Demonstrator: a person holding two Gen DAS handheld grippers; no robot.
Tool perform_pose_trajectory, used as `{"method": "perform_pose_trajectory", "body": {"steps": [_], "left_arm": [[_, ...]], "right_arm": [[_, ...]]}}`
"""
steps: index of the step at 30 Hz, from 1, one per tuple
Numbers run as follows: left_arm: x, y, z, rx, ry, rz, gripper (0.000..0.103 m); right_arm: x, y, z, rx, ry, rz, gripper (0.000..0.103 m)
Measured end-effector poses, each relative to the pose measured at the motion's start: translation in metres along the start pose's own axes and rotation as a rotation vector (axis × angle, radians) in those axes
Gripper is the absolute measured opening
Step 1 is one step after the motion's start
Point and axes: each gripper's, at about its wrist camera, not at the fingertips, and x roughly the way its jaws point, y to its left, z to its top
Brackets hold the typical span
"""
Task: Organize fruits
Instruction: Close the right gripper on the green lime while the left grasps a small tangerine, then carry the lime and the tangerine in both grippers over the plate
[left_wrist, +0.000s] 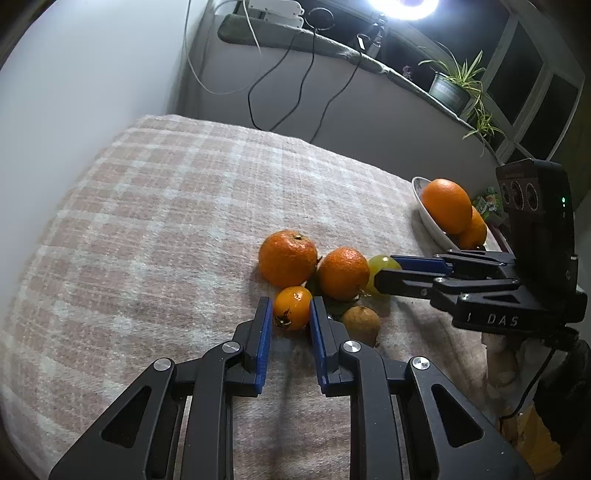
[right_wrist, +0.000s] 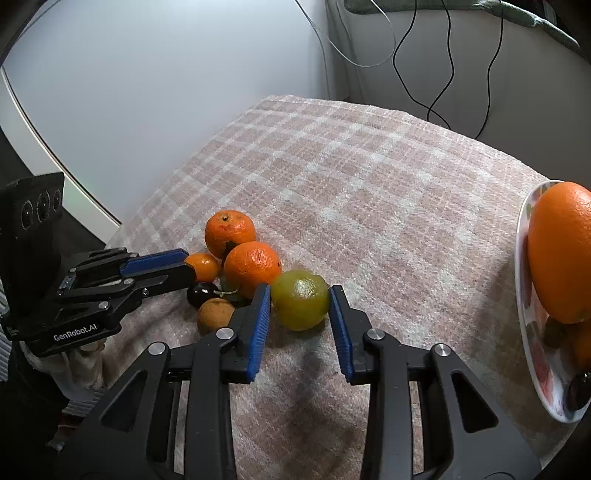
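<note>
Two fruits are gripped at once, so the sorting looks only partly done. Nearest in the left wrist view, the left gripper (left_wrist: 291, 308) pinches a small orange fruit (left_wrist: 292, 307) between its blue pads, both pads against the fruit's sides. Just right of that gripper's tips lies a brownish fruit (left_wrist: 361, 323), untouched on the checked cloth (left_wrist: 166, 221). Just beyond the tips sit two mandarins (left_wrist: 287, 257), touching each other.

In the right wrist view, the right gripper (right_wrist: 300, 301) closes on a green citrus fruit (right_wrist: 300, 300); the left pad touches it and the right pad looks to meet its edge, so I judge it pinched, if lightly. Left of this gripper and close by lies a dark, glossy fruit (right_wrist: 201, 292), half hidden among the others.

Far to the right of both grippers, a white plate (right_wrist: 524, 332) already carries a large orange (right_wrist: 561, 254) and at least one more orange fruit beneath it. By my count, six fruits are still off the plate, the two in hand included, so most of the job is left.
</note>
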Motion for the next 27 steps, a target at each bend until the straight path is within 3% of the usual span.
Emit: {"method": "perform_pose_trajectory", "body": {"steps": [2,7,12,16,27], "left_arm": [[0.001,0.001,0.002,-0.005,0.007,0.004,0.024],[0.004,0.005,0.005,-0.024,0.015,-0.003,0.025],[0.006,0.010,0.006,-0.057,0.033,-0.047,0.025],[0.004,0.007,0.004,-0.040,0.026,-0.041,0.021],[-0.005,0.009,0.001,-0.061,-0.003,-0.038,0.020]], "right_arm": [[0.000,0.002,0.000,-0.011,0.001,-0.006,0.033],[-0.001,0.001,0.000,-0.010,0.003,-0.006,0.033],[-0.001,-0.001,0.001,0.003,0.005,0.006,0.033],[-0.001,0.001,0.000,-0.004,0.001,-0.004,0.033],[-0.019,-0.004,-0.003,0.018,-0.048,-0.018,0.033]]}}
